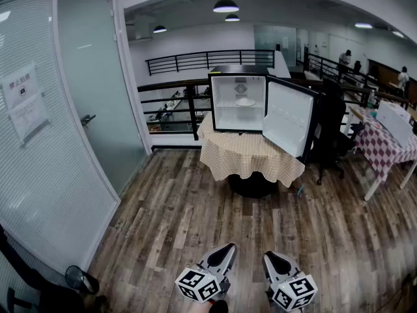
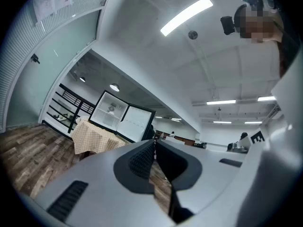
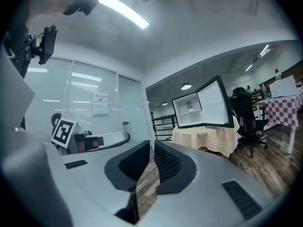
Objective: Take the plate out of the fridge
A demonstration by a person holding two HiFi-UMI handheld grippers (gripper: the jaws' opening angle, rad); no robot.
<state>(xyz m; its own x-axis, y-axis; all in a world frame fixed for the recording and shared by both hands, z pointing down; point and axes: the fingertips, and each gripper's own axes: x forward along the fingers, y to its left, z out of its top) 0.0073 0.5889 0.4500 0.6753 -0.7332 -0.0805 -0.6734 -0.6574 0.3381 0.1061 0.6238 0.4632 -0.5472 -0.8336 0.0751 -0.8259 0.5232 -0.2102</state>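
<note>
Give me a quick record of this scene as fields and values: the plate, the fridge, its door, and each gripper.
Plate: white, on the shelf inside the fridge
Fridge: small, standing on a table with a checked cloth
Door: swung wide open
Left gripper: fingers together, nothing between them
Right gripper: fingers together, nothing between them
Position: both grippers are over the wood floor, well short of the fridge
Task status: plate not yet taken out
</note>
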